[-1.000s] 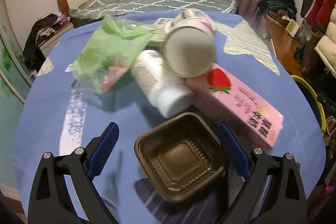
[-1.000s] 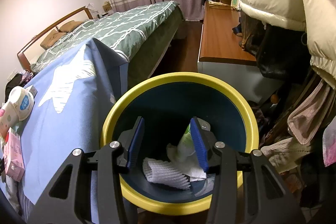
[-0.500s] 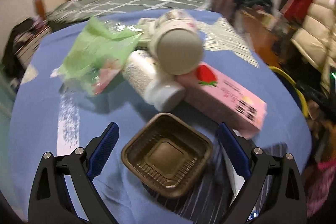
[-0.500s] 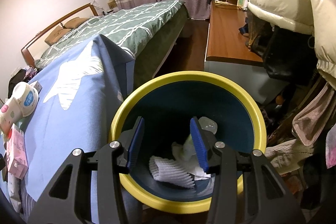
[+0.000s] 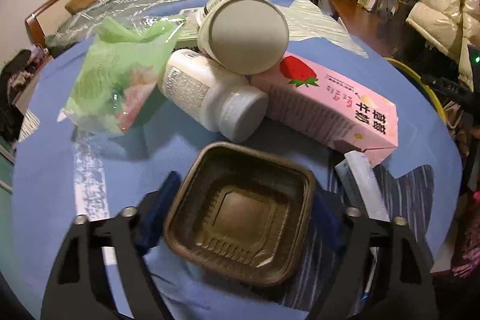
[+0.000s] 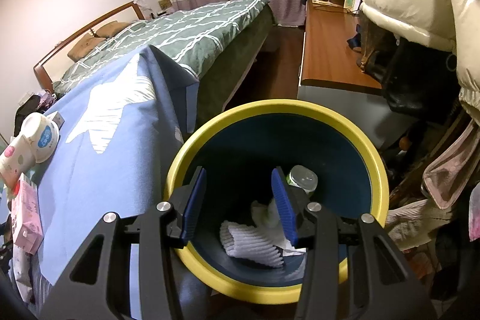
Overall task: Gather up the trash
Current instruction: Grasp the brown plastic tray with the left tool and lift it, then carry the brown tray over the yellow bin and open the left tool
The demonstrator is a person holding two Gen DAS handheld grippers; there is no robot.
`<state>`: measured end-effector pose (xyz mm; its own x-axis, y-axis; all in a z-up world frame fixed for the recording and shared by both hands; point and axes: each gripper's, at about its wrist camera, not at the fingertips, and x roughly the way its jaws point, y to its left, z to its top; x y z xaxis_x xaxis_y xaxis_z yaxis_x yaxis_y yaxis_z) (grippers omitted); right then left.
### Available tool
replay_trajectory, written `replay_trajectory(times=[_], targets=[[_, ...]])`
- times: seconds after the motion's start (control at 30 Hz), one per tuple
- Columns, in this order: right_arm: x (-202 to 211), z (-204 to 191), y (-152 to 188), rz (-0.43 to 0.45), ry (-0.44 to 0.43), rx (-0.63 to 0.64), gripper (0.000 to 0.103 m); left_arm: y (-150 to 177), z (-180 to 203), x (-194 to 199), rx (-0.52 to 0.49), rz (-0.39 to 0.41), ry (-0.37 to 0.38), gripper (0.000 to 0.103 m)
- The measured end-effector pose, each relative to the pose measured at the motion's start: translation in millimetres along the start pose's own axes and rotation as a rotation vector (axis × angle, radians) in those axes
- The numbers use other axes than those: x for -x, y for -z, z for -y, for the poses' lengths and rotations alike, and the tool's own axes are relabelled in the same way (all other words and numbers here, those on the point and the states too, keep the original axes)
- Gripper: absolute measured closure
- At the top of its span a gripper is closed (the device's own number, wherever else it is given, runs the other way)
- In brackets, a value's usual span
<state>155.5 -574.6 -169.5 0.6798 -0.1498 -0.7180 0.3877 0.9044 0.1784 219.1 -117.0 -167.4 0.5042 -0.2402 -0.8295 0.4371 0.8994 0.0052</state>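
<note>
Between the blue pads of the left gripper (image 5: pixel 243 201) sits a brown plastic tray (image 5: pixel 240 215), open side up on the blue tablecloth of the table (image 5: pixel 135 158). The gripper points forward and slightly down over the table; its jaws have narrowed from the wide spread of a second ago and now flank the tray's left and right rims, touching or nearly so, though motion blur keeps me from telling whether the grip is firm. At 12 o'clock from the tray lies a white pill bottle (image 5: pixel 207 95) on its side, with a white paper cup (image 5: pixel 243 33) tipped against it, base toward the camera. At 1 o'clock a pink strawberry milk carton (image 5: pixel 330 107) lies flat, touching the bottle, and a white paper strip (image 5: pixel 360 182) rests just below it at 3 o'clock. At 11 o'clock sits a crumpled green plastic bag (image 5: pixel 120 74).

Over the yellow-rimmed, dark blue trash bin (image 6: pixel 270 110) the right gripper (image 6: pixel 240 203) hangs, tilted down into its mouth, jaws parted and holding nothing, much as before, with the bin now a little farther back in the view. Inside the bin lie a white ribbed foam sleeve (image 6: pixel 252 242), crumpled white tissue (image 6: pixel 267 215) and a green bottle (image 6: pixel 301 179). The table stands at 9 o'clock from the bin.
</note>
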Motion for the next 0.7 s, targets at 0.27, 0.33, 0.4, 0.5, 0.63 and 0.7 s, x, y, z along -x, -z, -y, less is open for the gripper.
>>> replay_trajectory(times=[0.27, 0.33, 0.4, 0.5, 0.63, 0.7], targets=[[13, 6, 1, 0.021, -0.012, -0.014, 0.059, -12, 10, 43, -0.003, 0.092, -0.007, 0.034], [17, 9, 2, 0.031, -0.013, -0.020, 0.059, -21, 21, 59, -0.021, 0.124, -0.005, 0.034], [23, 16, 2, 0.042, -0.013, -0.030, 0.059, -32, 36, 70, -0.039, 0.151, 0.012, 0.034], [33, 26, 4, 0.058, -0.005, -0.040, 0.059, -52, 66, 79, -0.088, 0.182, 0.062, 0.034], [48, 46, 6, 0.088, 0.012, -0.067, 0.059, -84, 114, 75, -0.163, 0.193, 0.158, 0.034], [54, 57, 7, 0.101, 0.024, -0.087, 0.059, -96, 142, 68, -0.192, 0.190, 0.187, 0.034]])
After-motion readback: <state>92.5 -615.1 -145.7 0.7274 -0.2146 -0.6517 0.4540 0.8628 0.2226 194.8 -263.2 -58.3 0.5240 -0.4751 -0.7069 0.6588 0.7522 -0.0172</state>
